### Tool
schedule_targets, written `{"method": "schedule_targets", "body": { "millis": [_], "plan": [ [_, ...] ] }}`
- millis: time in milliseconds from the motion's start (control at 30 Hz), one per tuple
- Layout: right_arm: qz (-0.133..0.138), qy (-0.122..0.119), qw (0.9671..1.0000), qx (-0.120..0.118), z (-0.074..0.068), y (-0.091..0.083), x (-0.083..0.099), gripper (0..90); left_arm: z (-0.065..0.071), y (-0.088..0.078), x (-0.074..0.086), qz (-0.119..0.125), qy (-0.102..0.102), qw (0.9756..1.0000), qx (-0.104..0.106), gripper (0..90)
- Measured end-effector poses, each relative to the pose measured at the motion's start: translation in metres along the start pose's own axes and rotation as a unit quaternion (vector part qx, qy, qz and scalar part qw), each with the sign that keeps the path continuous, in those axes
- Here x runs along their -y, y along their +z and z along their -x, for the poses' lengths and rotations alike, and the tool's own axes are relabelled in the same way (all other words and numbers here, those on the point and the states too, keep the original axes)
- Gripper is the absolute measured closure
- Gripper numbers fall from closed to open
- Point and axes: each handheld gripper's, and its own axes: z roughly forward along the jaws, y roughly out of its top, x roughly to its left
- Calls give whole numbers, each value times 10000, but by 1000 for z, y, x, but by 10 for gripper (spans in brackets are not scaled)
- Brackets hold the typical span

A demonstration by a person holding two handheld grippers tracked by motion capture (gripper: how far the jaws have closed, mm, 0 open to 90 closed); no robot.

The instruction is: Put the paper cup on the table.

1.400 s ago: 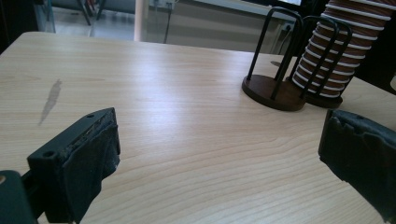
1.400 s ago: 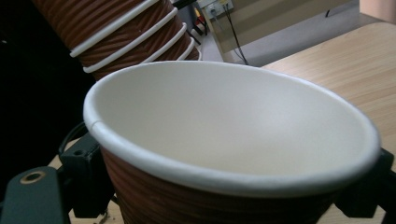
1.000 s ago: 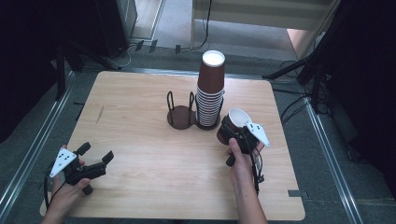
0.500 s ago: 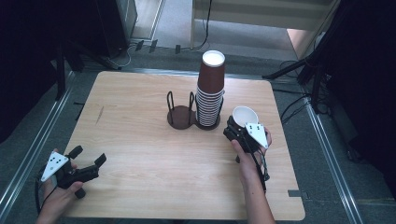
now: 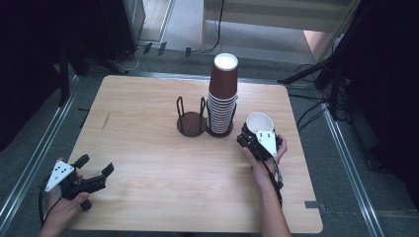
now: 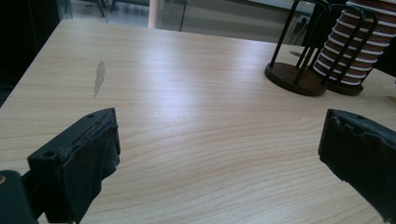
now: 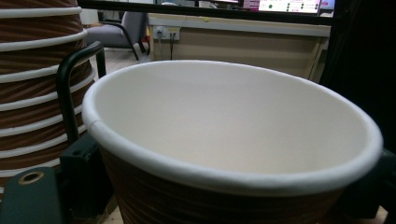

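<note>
Matt paper cup; pale wood-grain table; black wire holder.

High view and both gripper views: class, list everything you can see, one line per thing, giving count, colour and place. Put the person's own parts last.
table: one, light wood, centre.
cup stack: one, brown cups with white rims, upside down in the holder's right half, mid-table.
cup holder: one, dark base with black wire loops; left half holds no cups.
single cup: one, brown outside, white inside, mouth up, right of the stack.
left gripper: one, black, jaws apart, near left corner.
right gripper: one, black, clamped on the single cup.
</note>
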Motion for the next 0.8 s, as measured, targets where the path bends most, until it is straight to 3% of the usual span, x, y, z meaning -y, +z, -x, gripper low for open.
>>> {"method": "schedule_targets", "body": {
  "millis": [400, 567, 800],
  "plan": [
    [-5, -22, 9998, -196, -2, 5, 7, 107, -1, 0, 0, -25, -46, 10000, -7, 0],
    [-61, -167, 9997, -185, -2, 6, 11, 105, 0, 0, 0, -50, -46, 10000, 5, 0],
    [-140, -100, 9998, -92, 6, 7, 17, 102, -1, 0, 0, -53, -60, 10000, 6, 0]
  ]
}}
